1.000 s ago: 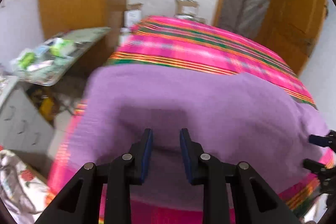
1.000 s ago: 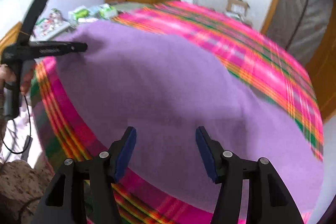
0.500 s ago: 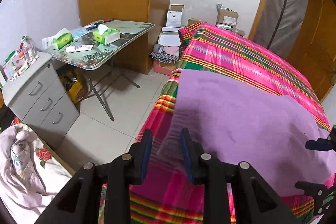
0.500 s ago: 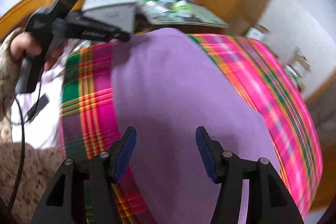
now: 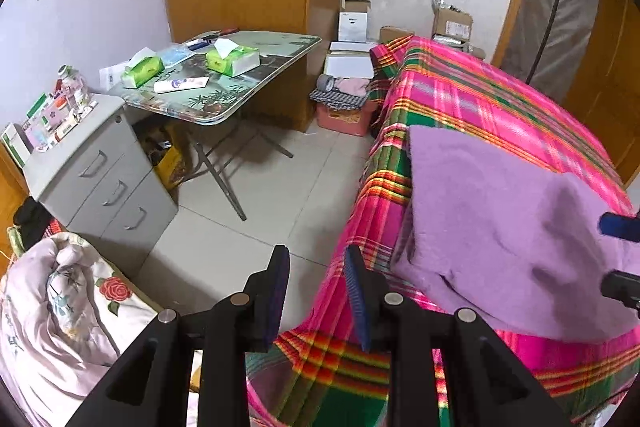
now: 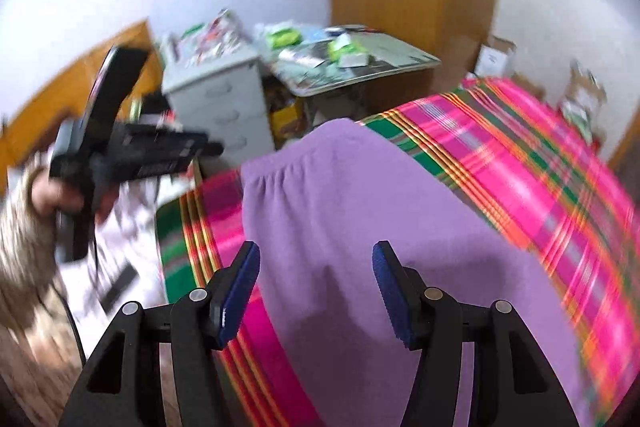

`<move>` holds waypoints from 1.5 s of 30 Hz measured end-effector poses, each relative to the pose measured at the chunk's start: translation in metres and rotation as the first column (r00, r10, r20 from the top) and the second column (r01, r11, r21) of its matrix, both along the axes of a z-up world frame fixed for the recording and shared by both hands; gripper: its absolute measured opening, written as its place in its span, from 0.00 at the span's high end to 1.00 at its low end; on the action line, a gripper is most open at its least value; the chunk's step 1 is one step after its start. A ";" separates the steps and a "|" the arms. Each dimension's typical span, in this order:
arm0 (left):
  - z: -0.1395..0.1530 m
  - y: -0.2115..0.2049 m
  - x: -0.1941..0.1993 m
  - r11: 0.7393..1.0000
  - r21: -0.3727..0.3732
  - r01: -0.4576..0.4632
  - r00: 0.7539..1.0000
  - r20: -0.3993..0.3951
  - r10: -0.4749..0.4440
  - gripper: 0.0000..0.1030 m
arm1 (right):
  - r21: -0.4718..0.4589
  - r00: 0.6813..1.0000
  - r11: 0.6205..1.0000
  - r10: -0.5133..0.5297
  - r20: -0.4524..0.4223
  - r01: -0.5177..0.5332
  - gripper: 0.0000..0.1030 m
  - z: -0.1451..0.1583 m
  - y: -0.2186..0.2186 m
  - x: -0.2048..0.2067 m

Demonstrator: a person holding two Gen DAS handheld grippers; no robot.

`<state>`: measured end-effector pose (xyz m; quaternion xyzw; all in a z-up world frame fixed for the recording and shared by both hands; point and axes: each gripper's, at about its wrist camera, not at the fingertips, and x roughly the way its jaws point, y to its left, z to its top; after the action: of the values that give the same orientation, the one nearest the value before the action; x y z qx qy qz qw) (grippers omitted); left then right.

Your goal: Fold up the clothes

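Note:
A purple garment [image 5: 500, 227] lies spread flat on the bed's pink plaid blanket [image 5: 480, 99], its near corner hanging slightly over the bed's edge. My left gripper [image 5: 316, 267] is open with nothing between its pads. It hovers off the bed's left edge, above the floor and beside the garment's corner. In the right wrist view the same garment [image 6: 360, 207] fills the middle. My right gripper [image 6: 316, 259] stands wide open just above it, gripping nothing. A hand holds the left gripper [image 6: 214, 148] out at the left, clear of the cloth.
Left of the bed is tiled floor [image 5: 260, 195]. A folding table [image 5: 280, 67] carries tissue packs, next to a grey drawer cabinet [image 5: 100, 167]. Floral bedding [image 5: 60, 307] lies at the lower left. A pink box [image 5: 344, 115] and cardboard boxes [image 5: 452, 23] stand by the wall.
My left gripper has left the purple cloth and moved to the left, off the bed's edge. The right gripper swung toward the garment's left end, still open.

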<state>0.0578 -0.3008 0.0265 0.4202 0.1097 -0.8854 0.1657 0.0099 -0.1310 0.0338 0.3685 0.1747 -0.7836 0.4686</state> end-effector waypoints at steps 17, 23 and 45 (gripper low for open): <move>-0.007 -0.026 -0.004 0.908 0.419 0.025 0.997 -0.075 0.007 0.70 | 0.086 0.984 0.996 0.014 -0.179 0.002 0.41 -0.055 -0.098 0.037; -0.014 -0.038 -0.017 0.861 0.509 -0.002 0.996 -0.071 0.044 0.69 | 0.158 0.969 0.987 0.005 -0.248 0.035 0.42 -0.068 -0.126 0.033; -0.050 -0.040 -0.077 0.690 0.724 0.011 1.000 -0.007 -0.008 0.52 | -0.019 0.985 0.997 -0.074 -0.157 0.071 0.93 -0.058 -0.091 0.017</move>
<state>-0.0196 -0.3405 -0.0238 0.4505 0.4476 -0.7722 -0.0180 0.0266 -0.2224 -0.0238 0.3085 0.1923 -0.8280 0.4270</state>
